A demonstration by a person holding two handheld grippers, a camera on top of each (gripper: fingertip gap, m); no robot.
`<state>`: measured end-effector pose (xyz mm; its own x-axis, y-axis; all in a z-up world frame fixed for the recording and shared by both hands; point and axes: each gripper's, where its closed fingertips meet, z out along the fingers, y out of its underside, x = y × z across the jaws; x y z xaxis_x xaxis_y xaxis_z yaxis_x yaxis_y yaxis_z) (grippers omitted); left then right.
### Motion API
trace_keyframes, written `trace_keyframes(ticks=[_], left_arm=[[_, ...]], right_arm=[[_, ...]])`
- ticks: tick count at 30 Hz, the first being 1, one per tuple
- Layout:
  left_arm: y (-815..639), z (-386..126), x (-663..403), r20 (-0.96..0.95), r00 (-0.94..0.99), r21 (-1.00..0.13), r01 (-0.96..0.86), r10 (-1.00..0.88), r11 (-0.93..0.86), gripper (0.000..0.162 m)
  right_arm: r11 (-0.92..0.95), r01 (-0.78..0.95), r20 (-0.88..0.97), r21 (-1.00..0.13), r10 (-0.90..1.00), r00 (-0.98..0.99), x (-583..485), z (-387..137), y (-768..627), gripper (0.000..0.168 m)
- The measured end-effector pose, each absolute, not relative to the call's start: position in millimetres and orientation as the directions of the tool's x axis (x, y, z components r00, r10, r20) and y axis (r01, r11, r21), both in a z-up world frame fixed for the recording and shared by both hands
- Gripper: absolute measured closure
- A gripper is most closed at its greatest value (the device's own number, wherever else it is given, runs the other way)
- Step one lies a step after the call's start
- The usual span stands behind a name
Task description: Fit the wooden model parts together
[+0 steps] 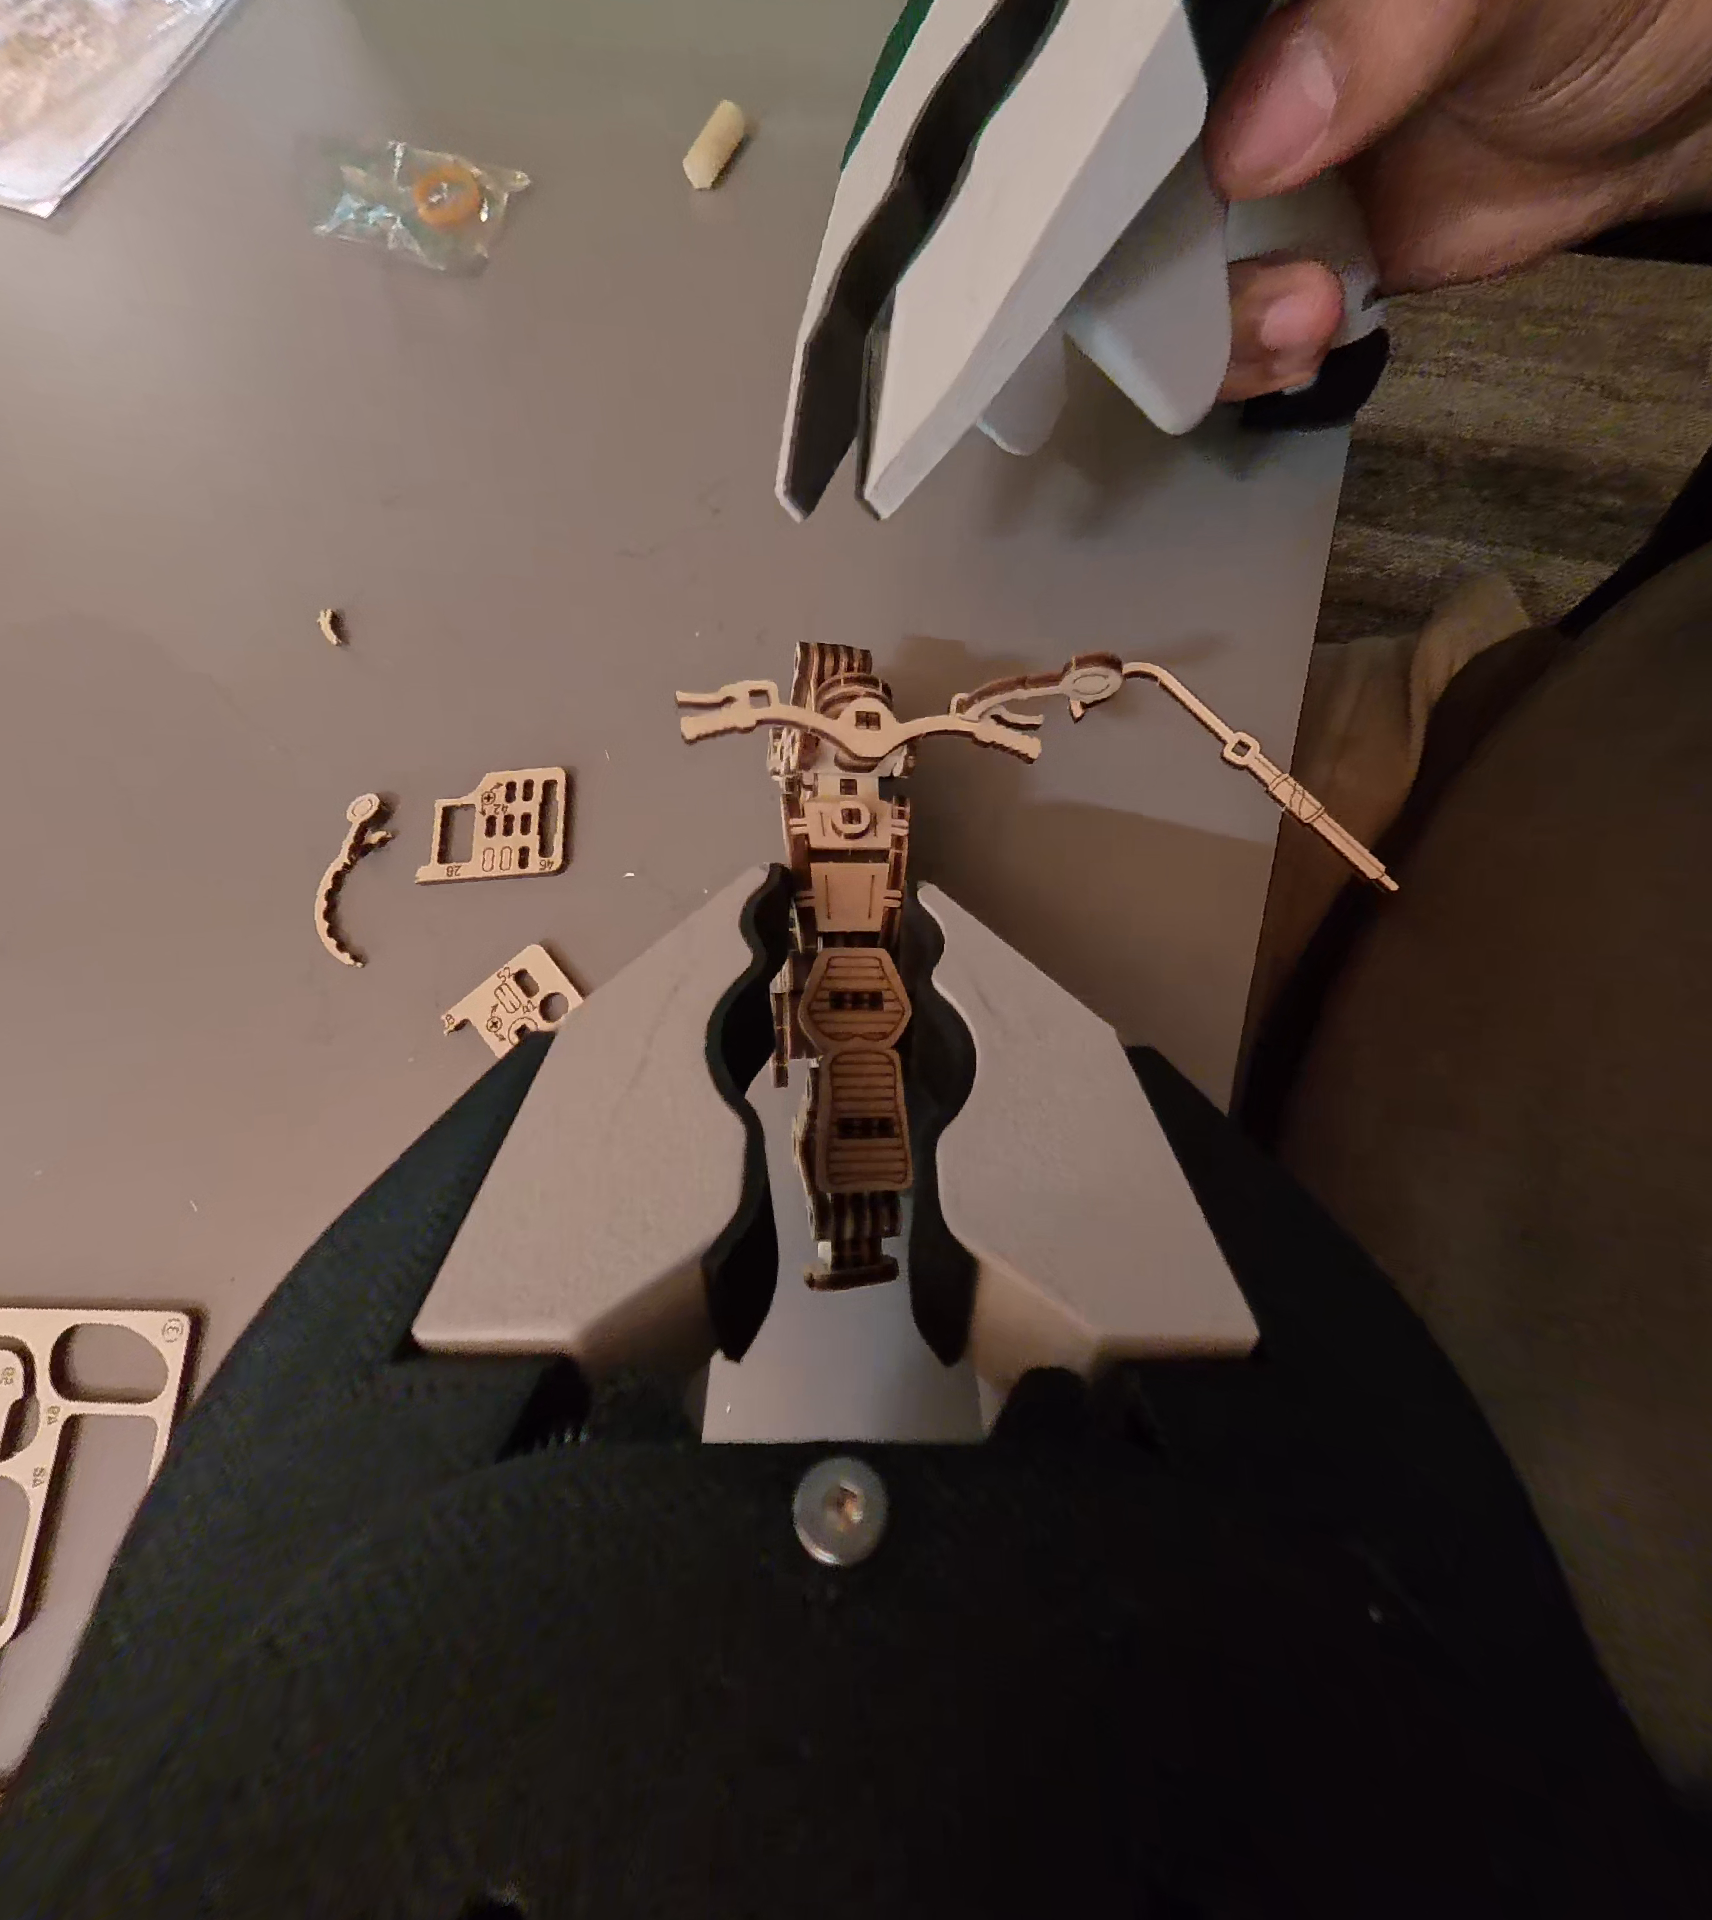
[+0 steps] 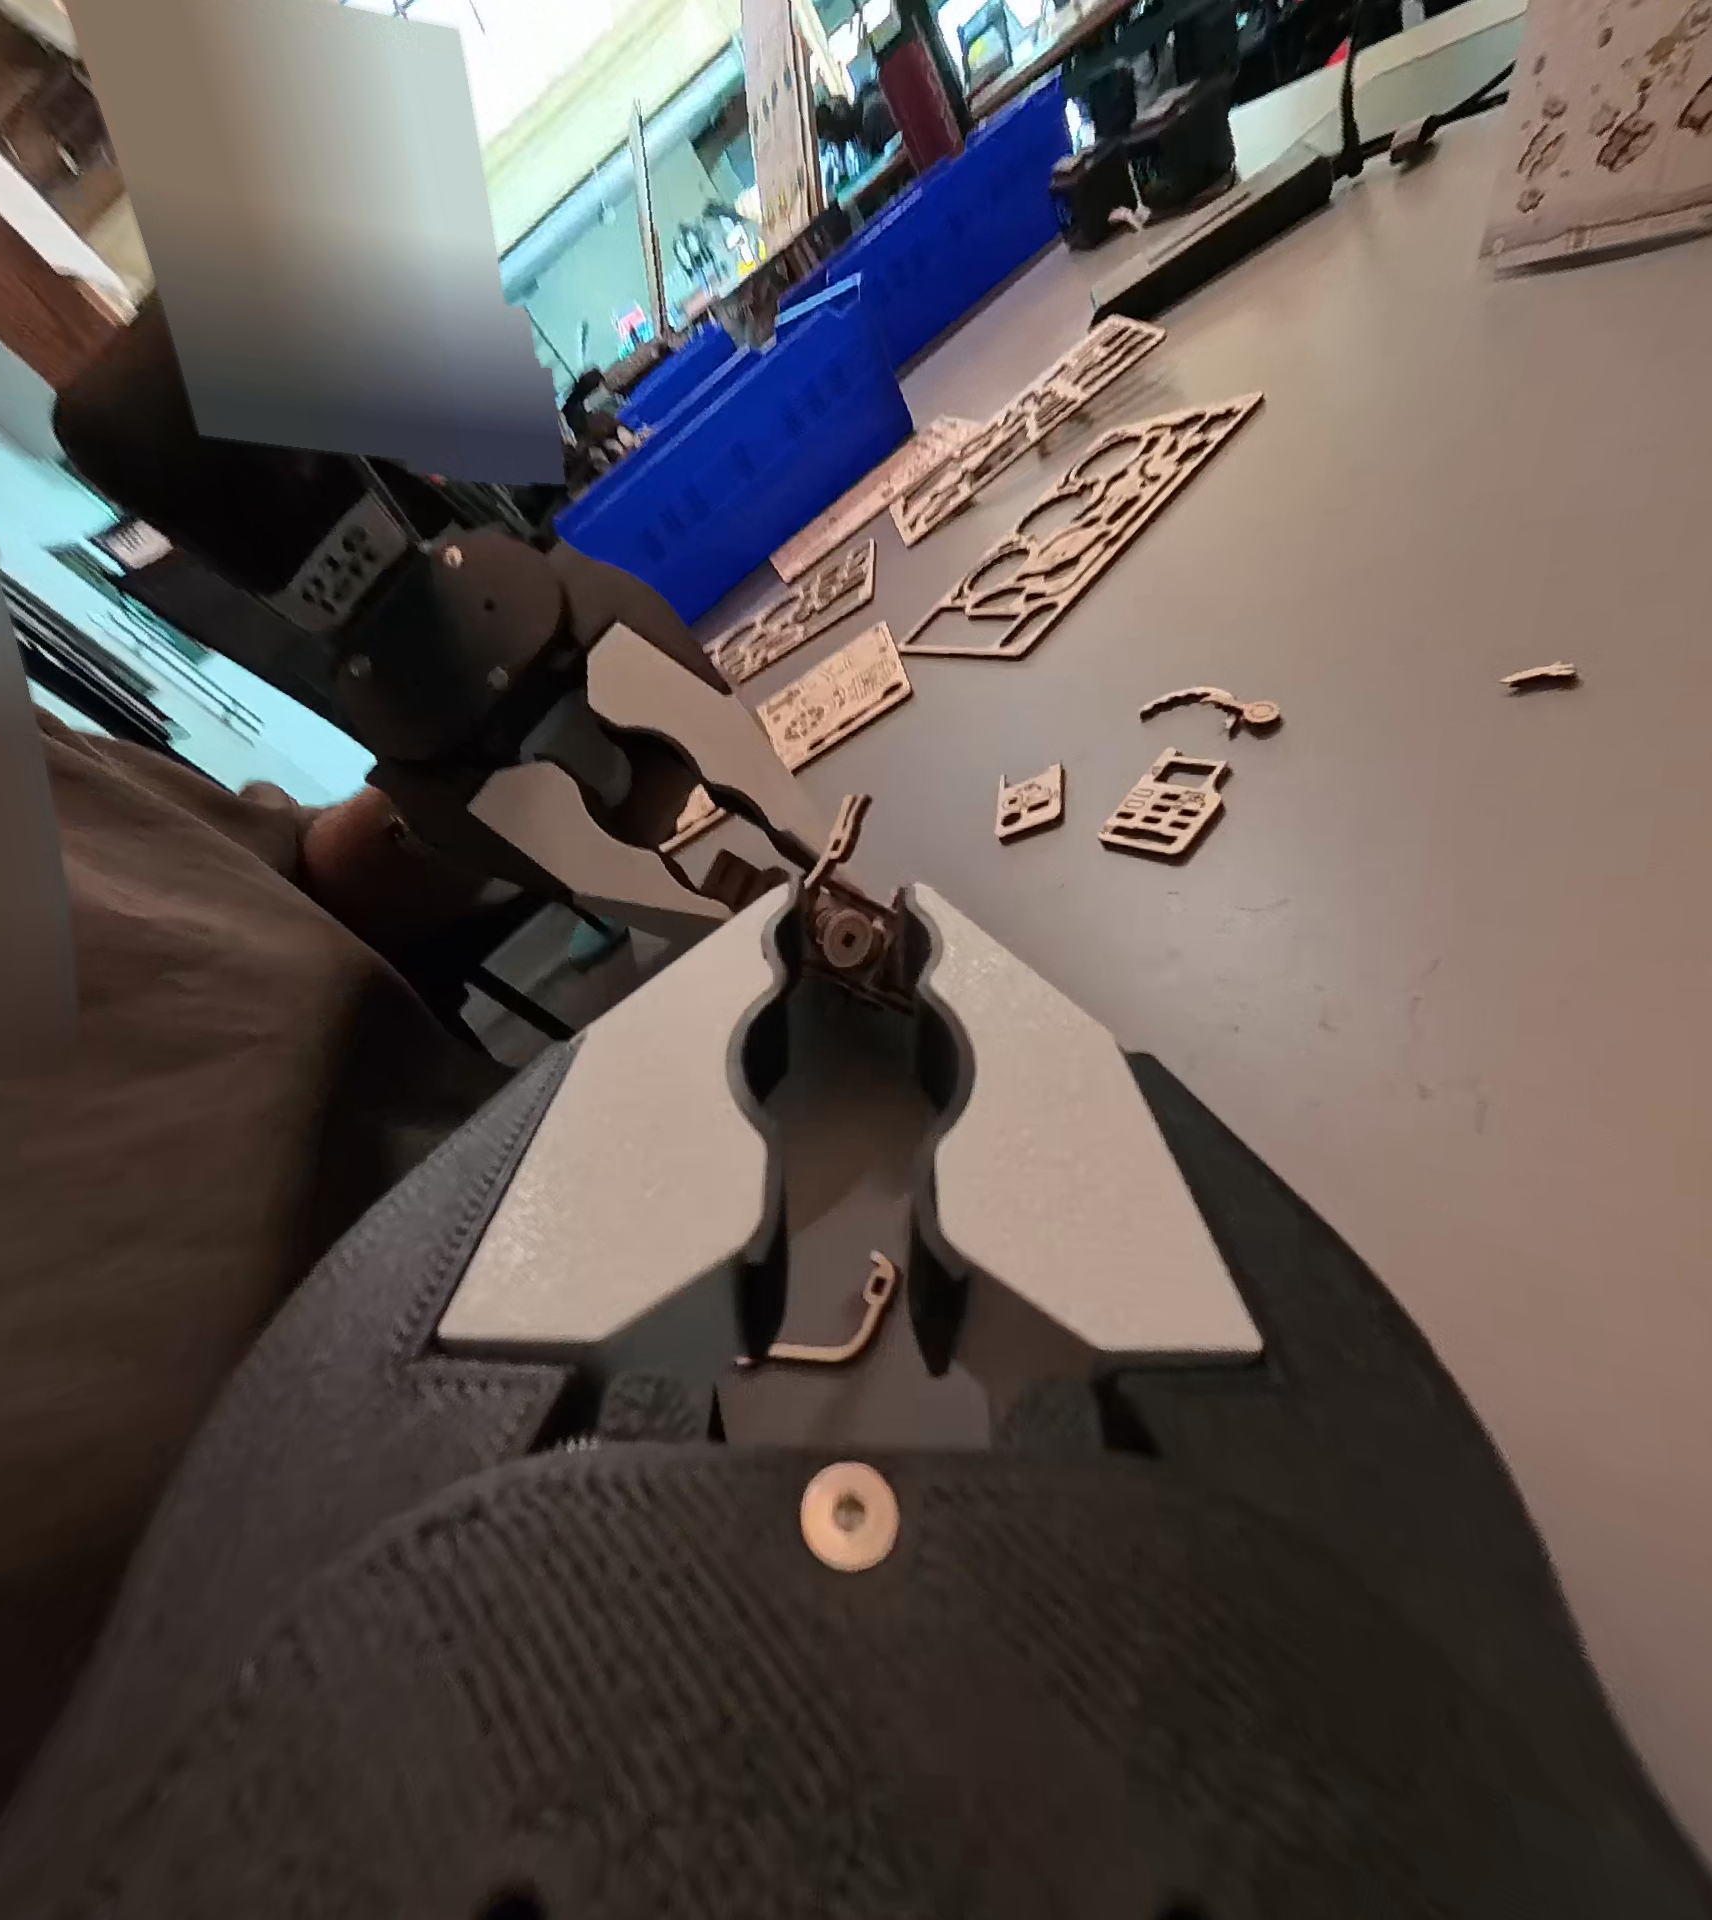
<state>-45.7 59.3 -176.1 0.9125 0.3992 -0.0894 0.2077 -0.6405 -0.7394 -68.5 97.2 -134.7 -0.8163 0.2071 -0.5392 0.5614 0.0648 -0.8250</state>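
The left gripper (image 1: 844, 902) is clenched on the wooden motorcycle model (image 1: 847, 1023), its two grey fingers (image 1: 623, 1132) pressing the flanks around the seat and rear, so the model stands upright between them just above the grey table (image 1: 208, 520). Ahead of the fingertips the model's handlebar (image 1: 857, 719) spreads to both sides, and a thin mirror-and-lever part (image 1: 1236, 753) reaches out to the right past the table edge. The right gripper (image 1: 836, 509) hangs beyond the handlebar, fingers nearly together with only a narrow gap and nothing between them; its own view shows its fingertips (image 2: 844, 914) close to the model's front end (image 2: 850, 940). Left of the left gripper lie a curved wooden piece (image 1: 348, 883), a slotted plate (image 1: 499, 826) and a smaller plate (image 1: 514, 1003), all apart from the model.
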Motion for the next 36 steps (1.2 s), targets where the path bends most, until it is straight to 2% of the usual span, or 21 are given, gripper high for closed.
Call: trace_keyframes(ticks=[12,21,26,36], left_arm=[[57,-175,-45,-0.036,0.919,-0.749,0.236,0.393,-0.619,0.144],[57,-171,-35,0.149,0.925,-0.757,0.333,0.348,-0.562,0.145],[55,-174,-33,0.175,0.926,-0.749,0.345,0.334,-0.565,0.144],[54,-174,-26,0.217,0.935,-0.751,0.343,0.279,-0.565,0.144]], right_arm=[[0.158,0.504,-0.471,-0.849,0.204,-0.858,-60,-142,92,0.150],[0.275,0.353,-0.315,-0.894,0.174,-0.933,-45,-149,83,0.152],[0.300,0.327,-0.289,-0.896,0.163,-0.943,-42,-151,82,0.154],[0.408,0.243,-0.187,-0.880,0.172,-0.967,-47,-166,95,0.138]])
